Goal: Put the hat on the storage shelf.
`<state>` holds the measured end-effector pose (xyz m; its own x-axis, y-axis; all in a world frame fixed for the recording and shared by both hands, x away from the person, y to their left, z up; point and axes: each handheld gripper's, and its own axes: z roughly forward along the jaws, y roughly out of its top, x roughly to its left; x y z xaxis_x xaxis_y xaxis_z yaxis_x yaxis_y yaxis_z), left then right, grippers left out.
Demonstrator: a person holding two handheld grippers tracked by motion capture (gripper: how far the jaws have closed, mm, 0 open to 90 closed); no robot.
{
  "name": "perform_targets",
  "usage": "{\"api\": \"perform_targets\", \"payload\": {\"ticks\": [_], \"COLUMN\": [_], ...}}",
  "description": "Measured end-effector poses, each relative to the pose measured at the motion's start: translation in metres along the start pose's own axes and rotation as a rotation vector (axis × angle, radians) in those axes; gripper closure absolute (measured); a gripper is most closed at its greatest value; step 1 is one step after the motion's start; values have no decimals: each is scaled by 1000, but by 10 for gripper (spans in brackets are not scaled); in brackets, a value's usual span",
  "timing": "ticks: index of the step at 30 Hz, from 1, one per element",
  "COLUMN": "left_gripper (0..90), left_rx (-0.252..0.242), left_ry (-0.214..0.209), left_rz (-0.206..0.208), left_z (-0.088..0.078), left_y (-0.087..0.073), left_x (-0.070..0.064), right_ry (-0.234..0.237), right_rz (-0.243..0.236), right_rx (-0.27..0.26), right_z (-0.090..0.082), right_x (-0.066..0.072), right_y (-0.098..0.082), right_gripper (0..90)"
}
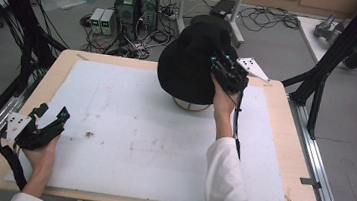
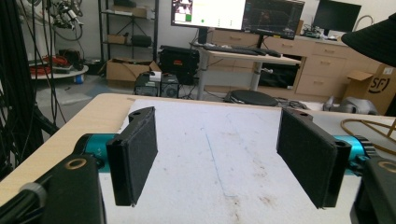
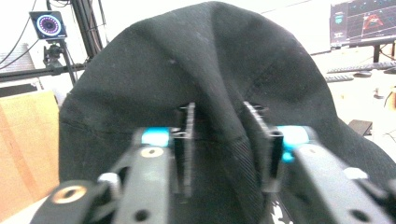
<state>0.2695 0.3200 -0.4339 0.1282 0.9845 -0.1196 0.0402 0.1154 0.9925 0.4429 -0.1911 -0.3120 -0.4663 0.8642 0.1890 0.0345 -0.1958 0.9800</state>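
Pinching a fold of the floppy black fabric bucket hat (image 1: 188, 64), the right gripper (image 1: 220, 70) is clamped tight; left gripper (image 2: 219, 156) hovers over the white foam mat (image 1: 138, 126), jaws wide apart.

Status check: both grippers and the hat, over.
Right gripper shut on black hat, pinching a fold over the stand. Left gripper open, holding nothing, low at near-left of foam mat. Nothing obstructing.

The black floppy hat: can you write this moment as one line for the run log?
right gripper: shut on black fabric bucket hat, over wire stand | left gripper: open, idle above white foam mat
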Motion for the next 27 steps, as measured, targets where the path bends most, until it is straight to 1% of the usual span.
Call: {"api": "perform_targets", "payload": {"ticks": [2, 5, 6, 7, 11, 13, 16, 17, 19, 21, 22, 24, 27], "left_gripper": [291, 291, 291, 291, 290, 290, 290, 291, 291, 291, 291, 290, 290], "left_rx": [0, 1, 2, 2, -3, -3, -4, -4, -3, -4, -3, -1, -3], "left_ry": [-2, -3, -4, -4, -5, -3, -5, -5, -7, -8, -8, -8, -10], "left_rz": [1, 4, 4, 2, -3, 0, 0, 0, 0, 1, 2, 0, -1], "left_z": [0, 0, 0, 0, 0, 0, 0, 0, 0, 0, 1, 1, 1], "left_y": [0, 0, 0, 0, 0, 0, 0, 0, 0, 0, 0, 0, 0], "left_x": [-1, -1, -1, -1, -1, -1, -1, -2, -2, -3, -3, -3, -4], "right_ry": [0, -16, -26, -26, -57, -63, -94, -105, -133, -149, -162, -160, -155], "right_rz": [0, -7, -8, -8, -30, -37, -55, -55, -49, -54, -58, -54, -65], "right_rx": [4, -4, -8, -8, 13, 25, 43, 57, 66, 63, 71, 83, 88], "right_z": [-2, -6, -10, -10, -17, -21, -28, -30, -33, -38, -40, -45, -52], "right_x": [1, 1, 1, 1, 1, 1, 1, 1, 0, -1, -1, -1, 1], "right_y": [2, 6, 9, 9, 14, 14, 14, 14, 12, 11, 11, 11, 11], "right_gripper": [548, 464, 409, 409, 309, 259, 198, 173, 118, 113, 109, 108, 108]}}
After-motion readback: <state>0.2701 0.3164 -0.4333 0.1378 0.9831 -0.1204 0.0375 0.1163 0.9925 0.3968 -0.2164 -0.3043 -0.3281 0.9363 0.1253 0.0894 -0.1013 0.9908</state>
